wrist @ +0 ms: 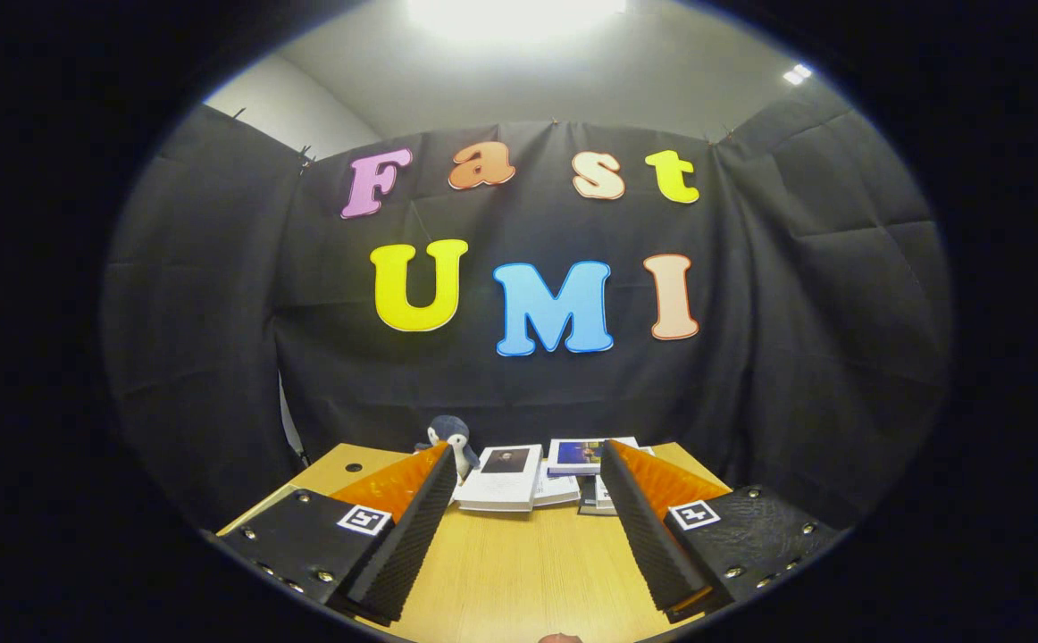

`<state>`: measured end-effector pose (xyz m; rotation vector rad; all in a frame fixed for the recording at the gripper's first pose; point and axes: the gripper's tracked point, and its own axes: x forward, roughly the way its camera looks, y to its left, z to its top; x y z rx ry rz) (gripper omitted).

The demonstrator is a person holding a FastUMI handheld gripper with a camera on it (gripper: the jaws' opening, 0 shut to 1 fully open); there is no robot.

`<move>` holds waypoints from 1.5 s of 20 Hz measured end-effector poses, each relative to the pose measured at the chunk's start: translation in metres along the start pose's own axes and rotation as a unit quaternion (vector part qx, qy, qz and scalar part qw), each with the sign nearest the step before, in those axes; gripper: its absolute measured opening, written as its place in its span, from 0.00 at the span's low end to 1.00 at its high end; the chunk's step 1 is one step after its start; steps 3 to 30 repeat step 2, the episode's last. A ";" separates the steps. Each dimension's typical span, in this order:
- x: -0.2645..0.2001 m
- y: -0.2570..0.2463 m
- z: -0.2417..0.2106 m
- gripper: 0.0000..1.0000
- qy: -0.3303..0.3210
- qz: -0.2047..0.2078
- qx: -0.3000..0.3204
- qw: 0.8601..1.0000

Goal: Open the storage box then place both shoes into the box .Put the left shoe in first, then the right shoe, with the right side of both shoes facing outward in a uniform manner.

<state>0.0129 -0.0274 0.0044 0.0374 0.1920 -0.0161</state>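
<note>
My gripper (526, 469) is open, its two fingers spread wide above a light wooden table (519, 563). Nothing lies between the fingers. Bare tabletop shows in the gap between them. The view looks level toward the far end of the table.
Beyond the fingertips, at the table's far edge, lie stacked books (506, 478) and more books (586, 455) beside them. A small plush penguin (452, 439) stands to their left. A black cloth wall (215, 357) closes the booth behind and on both sides.
</note>
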 end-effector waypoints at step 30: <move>0.003 -0.003 -0.001 0.97 -0.001 -0.001 0.002 1.000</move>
